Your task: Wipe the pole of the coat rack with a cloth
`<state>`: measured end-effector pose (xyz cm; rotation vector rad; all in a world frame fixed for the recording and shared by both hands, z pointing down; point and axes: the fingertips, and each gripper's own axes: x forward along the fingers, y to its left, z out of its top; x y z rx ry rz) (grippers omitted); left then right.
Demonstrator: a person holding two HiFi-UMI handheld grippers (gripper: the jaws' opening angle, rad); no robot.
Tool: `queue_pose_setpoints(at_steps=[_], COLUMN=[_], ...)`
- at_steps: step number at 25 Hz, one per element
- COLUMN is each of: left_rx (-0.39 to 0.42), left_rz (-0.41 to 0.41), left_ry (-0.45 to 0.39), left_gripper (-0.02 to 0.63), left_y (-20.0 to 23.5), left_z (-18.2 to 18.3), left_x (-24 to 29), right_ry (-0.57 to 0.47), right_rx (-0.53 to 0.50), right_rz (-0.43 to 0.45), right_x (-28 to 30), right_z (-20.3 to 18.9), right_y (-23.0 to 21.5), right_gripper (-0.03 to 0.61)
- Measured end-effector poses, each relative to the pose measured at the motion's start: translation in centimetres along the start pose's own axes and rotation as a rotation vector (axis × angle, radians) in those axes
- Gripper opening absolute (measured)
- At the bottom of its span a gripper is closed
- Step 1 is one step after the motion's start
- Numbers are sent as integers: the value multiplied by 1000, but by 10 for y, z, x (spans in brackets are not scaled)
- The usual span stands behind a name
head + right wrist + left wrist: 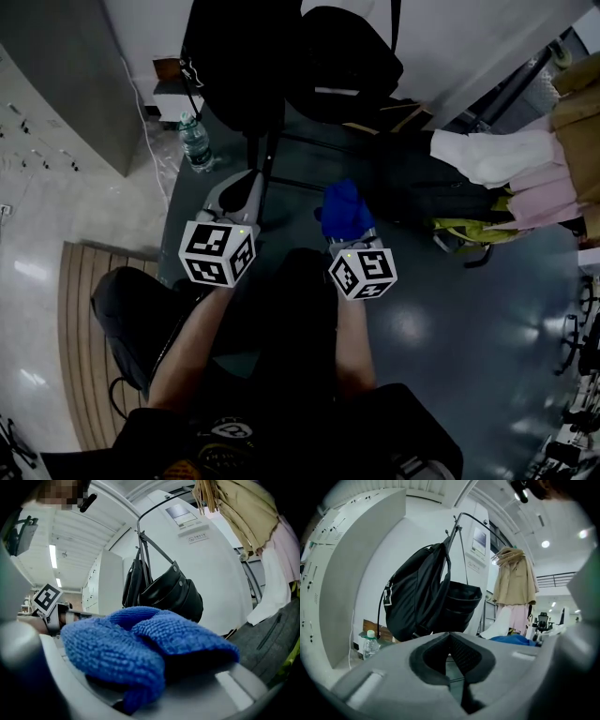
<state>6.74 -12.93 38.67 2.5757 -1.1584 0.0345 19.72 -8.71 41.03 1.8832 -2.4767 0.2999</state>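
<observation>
The coat rack's thin dark pole (271, 155) rises from the grey floor just ahead of me, with two black bags (281, 56) hung at its top. In the gripper views the pole (462, 550) (138, 540) shows above the bags. My left gripper (246, 184) is close to the pole on its left, its dark pads (461, 656) meeting at the tips with nothing between them. My right gripper (349, 229) is to the right of the pole, shut on a bunched blue cloth (344, 208) (140, 641) that covers its jaws.
A water bottle (195, 142) stands on the floor left of the rack's base. A clothes rail with beige, pink and white garments (525, 159) fills the right. A dark bag (422, 187) lies behind the cloth. A grey cabinet (66, 75) and wooden slats (80, 328) are at left.
</observation>
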Motion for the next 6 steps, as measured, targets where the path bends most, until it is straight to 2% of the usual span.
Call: queue_pose_setpoints(at_steps=[6], left_rx=[-20], left_rz=[-142], left_ry=[-54], left_gripper=[3], left_y=[-21], left_z=[12], left_x=[15], right_ry=[-15], right_rx=[-16], right_rz=[-11], right_x=[4], right_z=[7], right_y=[-8], right_gripper=[6])
